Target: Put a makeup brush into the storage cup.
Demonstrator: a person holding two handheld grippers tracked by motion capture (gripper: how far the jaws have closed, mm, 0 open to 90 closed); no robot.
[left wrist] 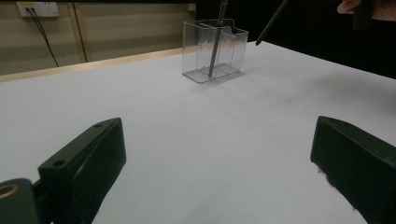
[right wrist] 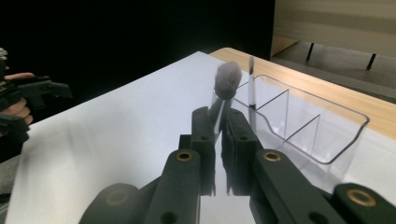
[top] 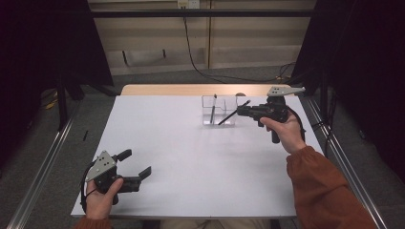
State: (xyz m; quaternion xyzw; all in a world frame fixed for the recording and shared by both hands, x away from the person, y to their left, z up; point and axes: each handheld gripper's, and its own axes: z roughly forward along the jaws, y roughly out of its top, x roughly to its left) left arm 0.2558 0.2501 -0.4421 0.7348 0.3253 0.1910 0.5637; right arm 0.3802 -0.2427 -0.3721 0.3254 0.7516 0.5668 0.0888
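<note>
A clear plastic organiser [top: 224, 121] with several compartments stands on the white table [top: 191, 152] at the far right of middle. A thin dark stick [top: 213, 107] stands upright in it. My right gripper [top: 239, 111] hovers just right of the organiser, shut on a dark-handled brush [top: 229, 118] that slants down to the left. In the right gripper view the brush's fluffy grey head [right wrist: 227, 79] rises past the shut jaws, beside the organiser [right wrist: 303, 121]. My left gripper [top: 138, 162] rests near the front left edge, open with nothing between its jaws.
A wooden strip [top: 191, 89] runs along the table's far edge. Metal rails flank the table on both sides. Cables hang from a wall socket [top: 187, 4] behind. In the left gripper view the organiser [left wrist: 205, 65] stands far ahead, with bare white table between.
</note>
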